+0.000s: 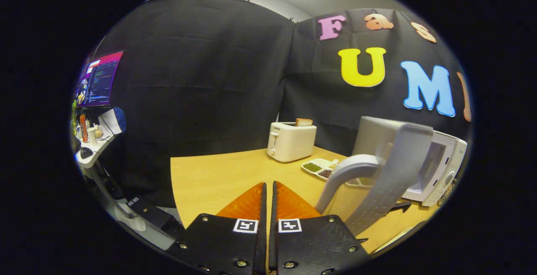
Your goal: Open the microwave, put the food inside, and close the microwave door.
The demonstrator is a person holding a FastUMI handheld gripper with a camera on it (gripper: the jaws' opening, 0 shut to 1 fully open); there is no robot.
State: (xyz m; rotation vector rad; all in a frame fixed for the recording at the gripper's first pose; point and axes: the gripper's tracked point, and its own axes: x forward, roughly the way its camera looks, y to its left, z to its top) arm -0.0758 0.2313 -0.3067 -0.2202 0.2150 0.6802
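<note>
The white microwave [444, 162] stands on the wooden table [209, 182], to the right of my fingers. Its door [396, 157] is swung open towards me, edge-on, and the curved grey handle [346, 173] is just right of my fingertips. A white divided plate [315, 166] with green and dark food lies beyond the fingers, between the toaster and the door, and the handle partly hides it. My gripper [268, 184] hovers low over the table, its orange fingers [247, 203] pressed together with nothing between them.
A white toaster [291, 141] with a slice of bread [303, 121] sticking out stands at the back of the table. The table's left edge [174, 191] drops off to the floor. Further left is a desk [94, 151] with a monitor [100, 79] and small items.
</note>
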